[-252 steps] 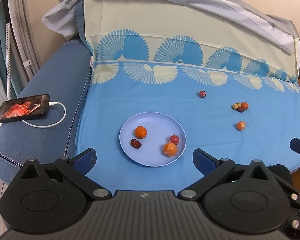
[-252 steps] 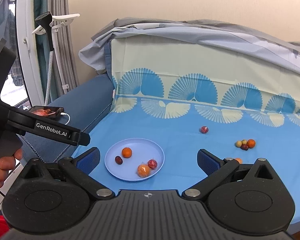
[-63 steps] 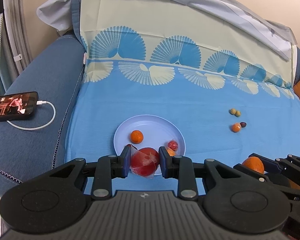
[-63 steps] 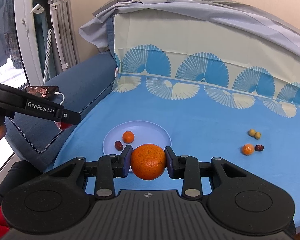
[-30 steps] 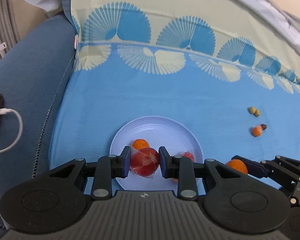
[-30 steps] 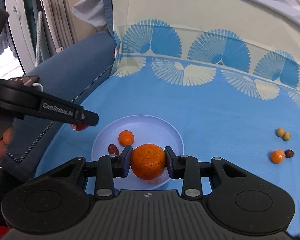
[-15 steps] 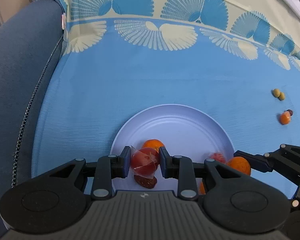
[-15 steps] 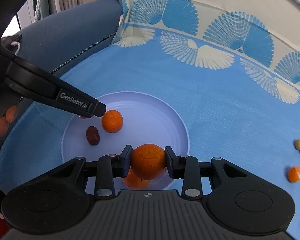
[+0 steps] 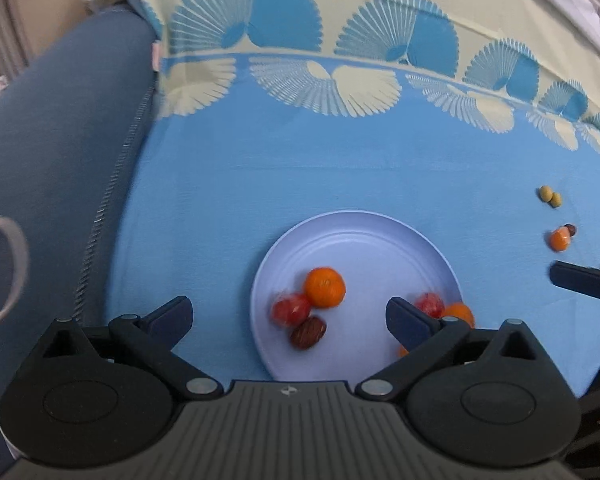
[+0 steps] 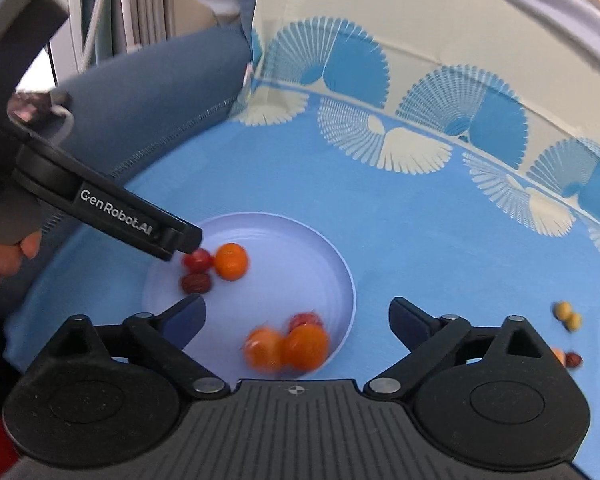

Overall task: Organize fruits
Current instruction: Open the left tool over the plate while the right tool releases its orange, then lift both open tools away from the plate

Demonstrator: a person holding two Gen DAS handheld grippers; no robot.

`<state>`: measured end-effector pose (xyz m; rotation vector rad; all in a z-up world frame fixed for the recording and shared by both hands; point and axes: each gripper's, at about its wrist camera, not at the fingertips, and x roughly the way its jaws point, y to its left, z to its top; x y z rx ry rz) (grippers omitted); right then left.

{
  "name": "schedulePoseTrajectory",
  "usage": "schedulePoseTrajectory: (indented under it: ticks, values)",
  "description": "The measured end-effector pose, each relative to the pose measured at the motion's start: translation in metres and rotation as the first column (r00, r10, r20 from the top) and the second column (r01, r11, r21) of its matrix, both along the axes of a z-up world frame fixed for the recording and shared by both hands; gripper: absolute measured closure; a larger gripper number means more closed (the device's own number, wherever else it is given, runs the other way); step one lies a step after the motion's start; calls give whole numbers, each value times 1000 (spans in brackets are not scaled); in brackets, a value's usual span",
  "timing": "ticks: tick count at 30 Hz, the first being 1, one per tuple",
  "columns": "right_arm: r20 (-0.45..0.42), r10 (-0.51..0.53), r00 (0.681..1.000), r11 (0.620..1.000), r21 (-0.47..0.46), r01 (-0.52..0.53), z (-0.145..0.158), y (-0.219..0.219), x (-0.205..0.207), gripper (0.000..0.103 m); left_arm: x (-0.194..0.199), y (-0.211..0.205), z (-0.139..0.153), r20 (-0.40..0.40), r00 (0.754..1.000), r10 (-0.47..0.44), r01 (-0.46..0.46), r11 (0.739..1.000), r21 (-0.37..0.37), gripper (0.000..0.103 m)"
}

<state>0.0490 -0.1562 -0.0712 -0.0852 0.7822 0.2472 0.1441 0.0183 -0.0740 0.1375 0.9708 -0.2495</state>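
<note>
Both claws, left claw and right claw, gape wide above the plate, fruit gathered there to stay corralled.

Left claw and right claw, fingers spread wide, both empty.

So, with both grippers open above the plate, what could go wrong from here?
The big orange lies blurred at the plate rim and may roll off.

The left gripper hangs low over the wrapped red fruit and could knock it.

Four small fruits remain on the cloth, easy to scatter.
</note>
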Motion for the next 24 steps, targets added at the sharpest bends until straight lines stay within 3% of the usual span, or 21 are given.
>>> schedulePoseTrajectory:
  ticks: [8,13,17,24]
  values:
    - [19,-17,1000,992,122,14,59,-10,-71,1,-61,14,55,37,998,55,-53,997,-54,0]
    - [132,-46,990,989,143,27,98,-18,-114,1,-101,9,97,140,990,23,-12,997,-80,0]
    - [190,-80,978,986,162,49,111,-24,-141,1,-129,4,120,192,981,20,0,994,-107,0]
    - [227,-21,974,994,105,-2,112,-12,-178,1,-171,7,139,252,967,40,-9,993,-121,0]
